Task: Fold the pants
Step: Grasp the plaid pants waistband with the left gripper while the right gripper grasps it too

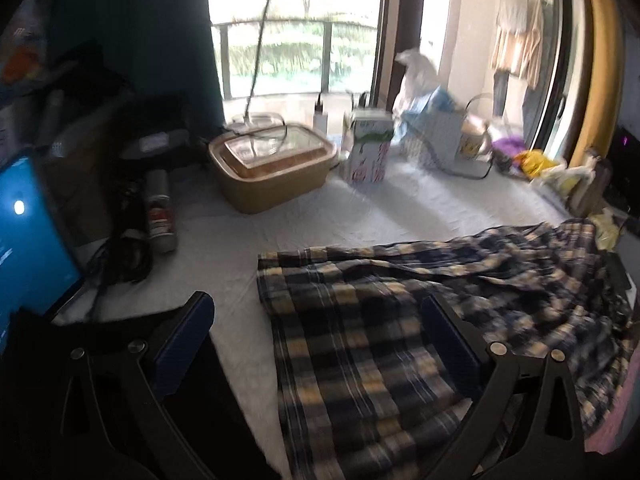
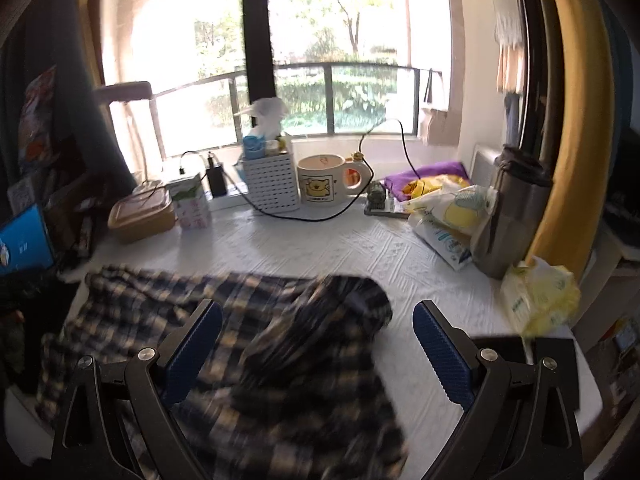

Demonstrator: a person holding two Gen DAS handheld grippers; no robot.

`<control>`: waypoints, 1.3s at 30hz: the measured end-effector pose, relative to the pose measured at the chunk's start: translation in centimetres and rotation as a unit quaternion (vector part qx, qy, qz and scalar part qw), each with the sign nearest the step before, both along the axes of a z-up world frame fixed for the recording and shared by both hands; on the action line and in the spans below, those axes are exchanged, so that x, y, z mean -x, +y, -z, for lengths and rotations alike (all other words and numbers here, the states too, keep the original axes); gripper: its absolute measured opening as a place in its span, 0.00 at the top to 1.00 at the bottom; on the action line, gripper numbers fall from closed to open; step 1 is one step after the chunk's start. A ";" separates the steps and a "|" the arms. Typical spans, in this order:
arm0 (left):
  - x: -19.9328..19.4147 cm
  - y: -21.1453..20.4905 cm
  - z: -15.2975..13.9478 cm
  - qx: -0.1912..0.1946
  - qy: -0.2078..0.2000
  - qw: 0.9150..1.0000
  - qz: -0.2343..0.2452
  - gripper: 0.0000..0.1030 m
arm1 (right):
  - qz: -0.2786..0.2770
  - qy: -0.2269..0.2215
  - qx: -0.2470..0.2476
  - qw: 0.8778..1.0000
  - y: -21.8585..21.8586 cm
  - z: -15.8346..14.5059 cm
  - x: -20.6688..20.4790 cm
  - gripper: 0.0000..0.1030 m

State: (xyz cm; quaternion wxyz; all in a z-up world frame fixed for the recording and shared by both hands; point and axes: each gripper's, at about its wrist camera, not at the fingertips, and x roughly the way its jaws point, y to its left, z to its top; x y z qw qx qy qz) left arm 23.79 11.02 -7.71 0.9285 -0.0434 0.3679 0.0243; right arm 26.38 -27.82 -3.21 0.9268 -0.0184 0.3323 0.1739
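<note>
Navy and cream plaid pants (image 1: 400, 320) lie spread on the white textured table cover (image 1: 304, 224), legs running toward me, the rest rumpled to the right. My left gripper (image 1: 318, 340) is open and empty, hovering over the pants' left part. In the right wrist view the pants (image 2: 256, 344) lie bunched, with a raised fold at the middle. My right gripper (image 2: 318, 344) is open and empty above that bunched end, near the table's right side.
A tan lidded container (image 1: 272, 164), a tissue box (image 1: 370, 152), a spray can (image 1: 160, 216) and a laptop screen (image 1: 28, 232) stand at the left and back. A mug (image 2: 328, 180), white basket (image 2: 272, 184), black cable (image 2: 320, 216), steel tumbler (image 2: 508, 216) and yellow packets (image 2: 540, 296) line the back and right.
</note>
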 end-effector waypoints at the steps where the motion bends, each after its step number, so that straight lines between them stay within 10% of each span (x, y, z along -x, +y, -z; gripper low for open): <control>1: -1.2 0.4 0.4 0.003 0.012 1.000 0.002 0.01 | 0.001 0.008 -0.005 1.000 -0.3 0.0 -1.4 0.06; 11: -7.2 1.3 5.3 0.003 0.105 0.994 0.013 0.02 | -0.007 0.195 -0.021 0.981 -0.4 8.1 -13.0 0.29; 15: -7.7 1.6 6.6 0.002 0.126 0.992 0.029 0.13 | -0.032 0.208 0.010 0.977 0.7 9.3 -13.6 0.31; 17: -7.7 1.1 6.7 -0.018 0.119 0.992 0.038 0.15 | -0.037 0.209 0.028 0.977 1.2 9.7 -13.6 0.50; 19: -7.9 1.0 6.5 -0.020 0.111 0.993 0.042 0.25 | -0.049 0.184 0.065 0.980 2.0 9.8 -13.2 0.61; 23: -8.1 1.1 5.8 -0.009 0.100 0.994 0.052 0.93 | -0.053 0.140 0.088 0.985 2.9 9.3 -12.4 0.75; 39: -12.2 4.0 -0.7 -0.045 -0.003 0.999 0.010 0.93 | -0.046 -0.024 0.102 0.993 7.0 1.7 -18.8 0.75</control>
